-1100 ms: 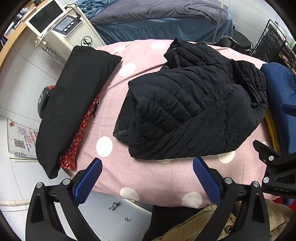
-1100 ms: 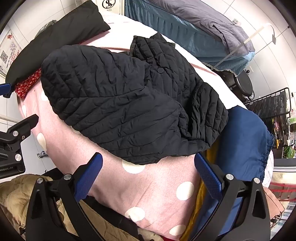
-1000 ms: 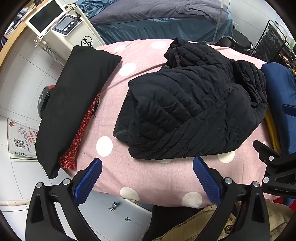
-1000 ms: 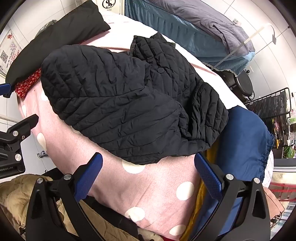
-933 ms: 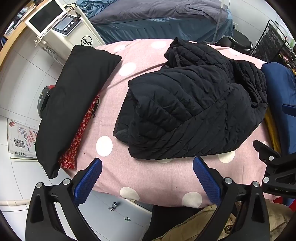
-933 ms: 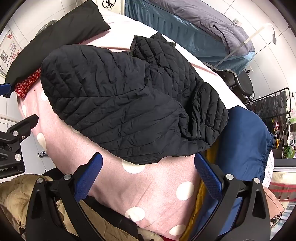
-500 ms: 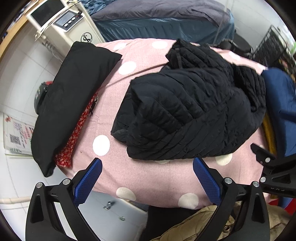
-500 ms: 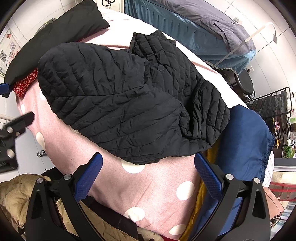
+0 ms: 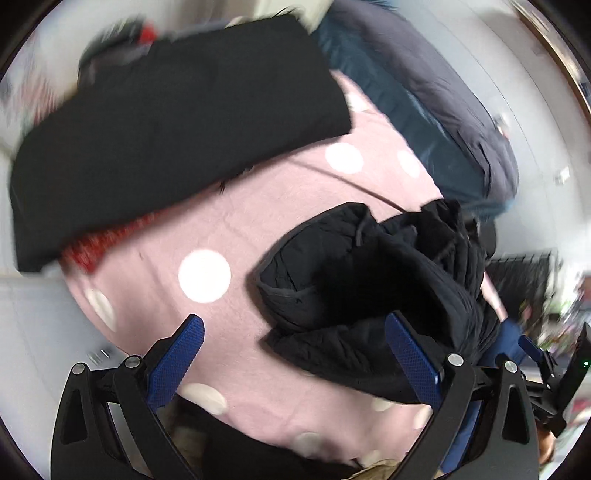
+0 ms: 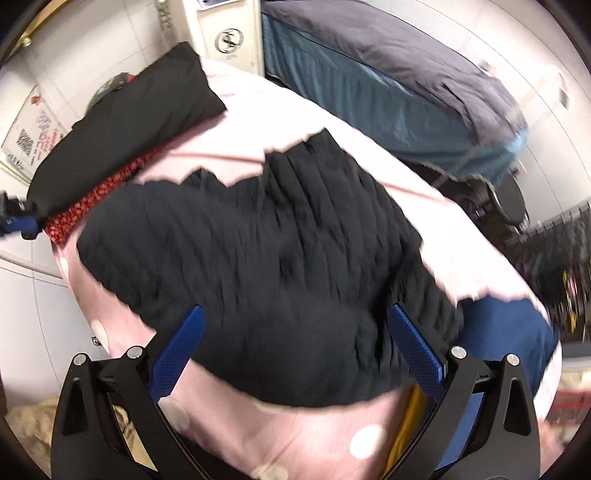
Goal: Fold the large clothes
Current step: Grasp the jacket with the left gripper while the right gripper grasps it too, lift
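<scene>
A black quilted jacket (image 9: 373, 291) lies crumpled on a pink spotted cover (image 9: 236, 221). In the left wrist view my left gripper (image 9: 293, 360) is open and empty, low over the cover at the jacket's near left edge, its right finger against the jacket. In the right wrist view the jacket (image 10: 266, 258) fills the middle, blurred by motion. My right gripper (image 10: 295, 354) is open and empty, close above the jacket's near edge.
A folded black garment (image 9: 173, 122) over red patterned cloth (image 9: 99, 243) lies at the left of the cover. A dark blue garment (image 10: 506, 332) lies at the right. A bed with grey bedding (image 10: 388, 59) stands behind. A white machine (image 10: 225, 33) stands at the back.
Both grippers have dropped and swung toward the jacket; both views are now blurred. The left view has turned left toward the folded black garment. The jacket itself has not moved.
</scene>
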The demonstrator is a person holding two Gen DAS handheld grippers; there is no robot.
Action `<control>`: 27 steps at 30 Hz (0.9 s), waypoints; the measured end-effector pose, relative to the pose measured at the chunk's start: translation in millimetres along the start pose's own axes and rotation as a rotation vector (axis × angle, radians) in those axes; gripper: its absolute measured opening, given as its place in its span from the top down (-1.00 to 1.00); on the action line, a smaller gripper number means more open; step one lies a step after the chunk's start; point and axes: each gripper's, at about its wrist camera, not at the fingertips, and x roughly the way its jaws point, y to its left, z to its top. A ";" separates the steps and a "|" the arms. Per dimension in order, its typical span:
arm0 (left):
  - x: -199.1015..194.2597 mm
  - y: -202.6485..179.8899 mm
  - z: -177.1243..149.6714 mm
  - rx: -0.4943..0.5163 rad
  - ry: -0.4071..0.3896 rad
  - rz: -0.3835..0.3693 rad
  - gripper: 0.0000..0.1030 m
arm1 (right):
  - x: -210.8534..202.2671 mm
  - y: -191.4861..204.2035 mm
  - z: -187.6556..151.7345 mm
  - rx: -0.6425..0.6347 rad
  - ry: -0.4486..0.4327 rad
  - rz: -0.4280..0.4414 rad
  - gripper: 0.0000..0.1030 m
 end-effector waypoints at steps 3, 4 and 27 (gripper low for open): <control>38.2 12.8 3.0 -0.048 0.113 -0.082 -0.85 | 20.5 9.8 54.9 -0.042 0.000 0.067 -0.90; 48.5 14.0 1.5 -0.057 0.139 -0.097 -0.85 | 30.8 16.9 76.2 -0.061 0.003 0.092 -0.90; 210.8 33.6 -75.6 -0.365 0.541 -0.438 0.04 | 175.5 92.8 110.3 -0.034 0.174 0.272 0.72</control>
